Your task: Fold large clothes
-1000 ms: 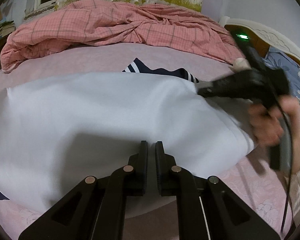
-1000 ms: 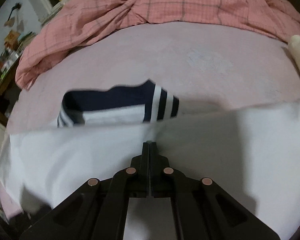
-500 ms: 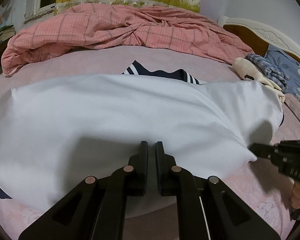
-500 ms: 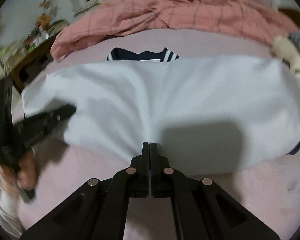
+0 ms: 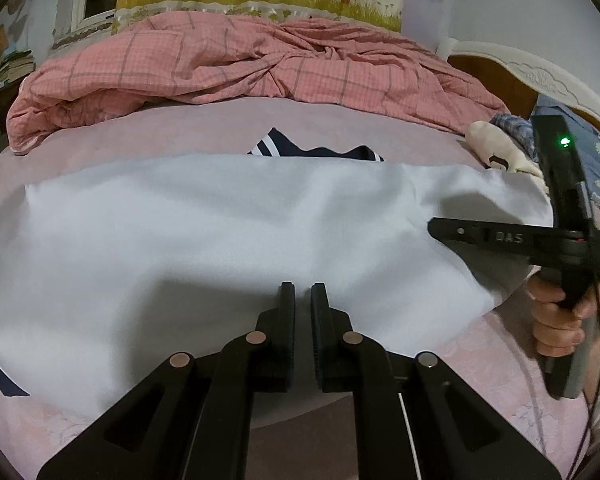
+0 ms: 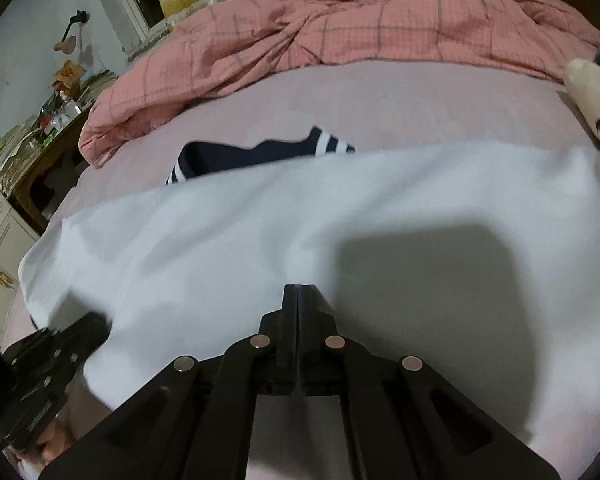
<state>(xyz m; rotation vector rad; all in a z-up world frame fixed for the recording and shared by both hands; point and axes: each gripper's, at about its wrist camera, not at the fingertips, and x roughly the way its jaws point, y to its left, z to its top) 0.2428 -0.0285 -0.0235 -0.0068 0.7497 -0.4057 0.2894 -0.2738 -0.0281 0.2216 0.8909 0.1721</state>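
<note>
two grippers over white garment (image 5: 220, 240), right gripper (image 6: 298, 292) fingers closed, pink bed (image 5: 180, 128)

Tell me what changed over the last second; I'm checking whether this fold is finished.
The right gripper swung off the far edge of the white garment, down past its right end, and now sits above that side. The left gripper stayed put, nearly shut. The garment, navy striped collar and pink quilt kept their places.

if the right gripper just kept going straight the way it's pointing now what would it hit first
Most likely the white garment spread on the bed: the right gripper, shut, angles down at the cloth directly ahead of its tips. Depth is hard to judge; it may already be touching the cloth. The navy striped collar lies farther on.
</note>
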